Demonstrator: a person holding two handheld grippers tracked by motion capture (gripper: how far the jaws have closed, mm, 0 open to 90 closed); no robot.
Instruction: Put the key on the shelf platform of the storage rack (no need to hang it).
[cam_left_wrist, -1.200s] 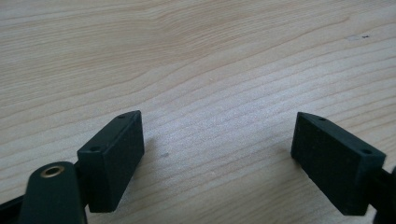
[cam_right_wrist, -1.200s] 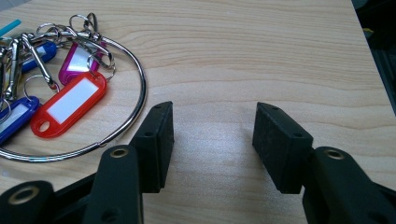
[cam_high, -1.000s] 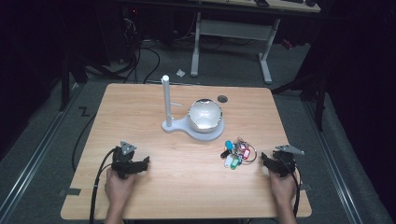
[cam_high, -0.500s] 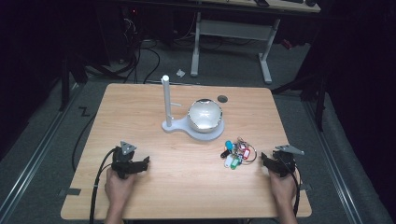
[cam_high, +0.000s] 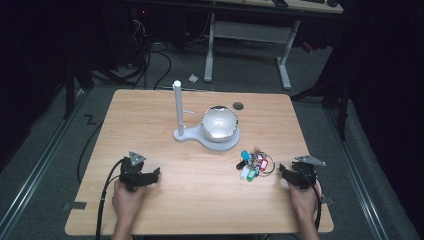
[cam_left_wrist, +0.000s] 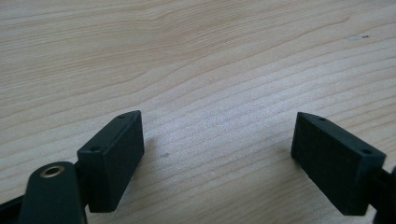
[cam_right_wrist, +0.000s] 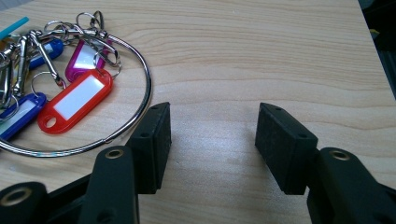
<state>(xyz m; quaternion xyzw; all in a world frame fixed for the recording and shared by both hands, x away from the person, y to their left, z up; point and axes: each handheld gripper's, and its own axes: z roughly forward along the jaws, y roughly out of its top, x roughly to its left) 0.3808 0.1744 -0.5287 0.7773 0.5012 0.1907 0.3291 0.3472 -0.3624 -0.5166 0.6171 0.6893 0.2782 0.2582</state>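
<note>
the keys (cam_high: 254, 162), a bunch of coloured tags on a big ring (cam_right_wrist: 135, 107), lie flat on the table (cam_high: 200, 200), near its right side, just ahead of the right gripper (cam_high: 292, 175), whose jaws gape empty beside the ring. the left gripper (cam_high: 145, 177) rests well apart, also spread and empty. probably nothing is begun; the stand (cam_high: 200, 132) behind the keys looks bare, though its peg is hard to make out.

The right claw (cam_right_wrist: 212, 140) rests on the wooden desk (cam_right_wrist: 280, 56), jaws apart, just beside a metal ring (cam_right_wrist: 140, 105) of coloured key tags (cam_right_wrist: 77, 100).
</note>
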